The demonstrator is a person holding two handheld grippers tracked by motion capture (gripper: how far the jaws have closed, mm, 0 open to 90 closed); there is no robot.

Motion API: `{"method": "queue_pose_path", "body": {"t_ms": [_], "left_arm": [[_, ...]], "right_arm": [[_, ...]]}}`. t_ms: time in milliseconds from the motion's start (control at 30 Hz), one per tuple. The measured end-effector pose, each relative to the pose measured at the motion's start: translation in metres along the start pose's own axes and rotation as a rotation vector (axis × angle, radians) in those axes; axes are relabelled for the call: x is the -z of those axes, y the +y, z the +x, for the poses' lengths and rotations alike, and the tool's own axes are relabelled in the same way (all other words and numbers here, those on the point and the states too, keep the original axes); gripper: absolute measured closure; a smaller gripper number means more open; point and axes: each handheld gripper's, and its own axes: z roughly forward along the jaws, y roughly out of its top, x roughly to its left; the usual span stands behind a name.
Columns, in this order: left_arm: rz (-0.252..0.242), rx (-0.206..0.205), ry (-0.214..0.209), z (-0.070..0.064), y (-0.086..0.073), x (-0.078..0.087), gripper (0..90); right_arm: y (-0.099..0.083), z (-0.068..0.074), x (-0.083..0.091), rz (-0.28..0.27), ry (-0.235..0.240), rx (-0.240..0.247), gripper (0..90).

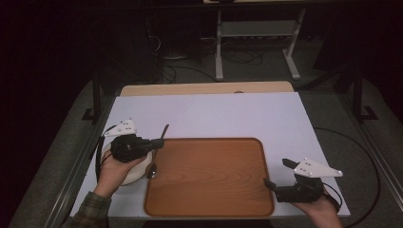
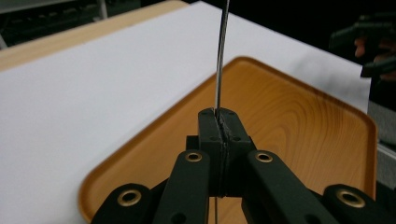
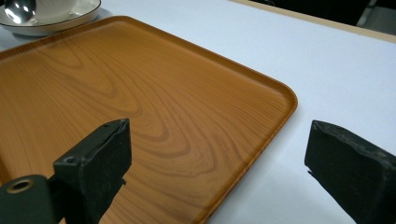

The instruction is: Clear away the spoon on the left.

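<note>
Spoon (image 2: 218,60) handle sits pinched edge-on in our left claw (image 2: 218,122), bowl hanging below beside the tray (image 1: 209,209) edge. We think so thin a grip may let it swivel or slip. Farther off, our right claw (image 3: 215,163) hangs released over the tray corner.

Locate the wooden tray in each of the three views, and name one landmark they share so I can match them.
High view: the wooden tray lies at lower centre on the white table.
Left gripper view: the tray spreads at right, behind the shut jaws that pinch a spoon handle.
Right gripper view: the tray covers the left and centre, between the open jaws.
Shared landmark: the white table.
</note>
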Motion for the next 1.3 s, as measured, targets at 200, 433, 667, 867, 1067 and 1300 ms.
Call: {"method": "queue_pose_path", "body": {"t_ms": [200,433,667,867,1067,1300], "left_arm": [[0.059,-0.014,-0.022,-0.005,-0.006,-0.018,88.9],[0.120,-0.041,-0.019,-0.008,-0.013,-0.032,88.9],[0.150,-0.042,-0.027,-0.008,-0.019,-0.040,88.9],[0.163,-0.047,-0.035,-0.010,-0.021,-0.047,88.8],[0.175,-0.046,-0.054,-0.011,-0.024,-0.055,88.8],[0.189,-0.045,-0.072,-0.013,-0.026,-0.063,88.6]], "right_arm": [[0.000,0.000,0.000,0.001,0.001,-0.002,6.5],[0.000,0.000,0.000,0.001,0.000,-0.003,6.5],[0.000,0.000,0.000,0.002,-0.002,-0.002,6.6],[0.000,0.000,0.000,0.002,-0.002,0.000,6.6],[-0.001,0.000,0.000,0.004,-0.002,0.000,6.5],[0.000,0.000,0.000,0.004,-0.002,0.001,6.6]]}}
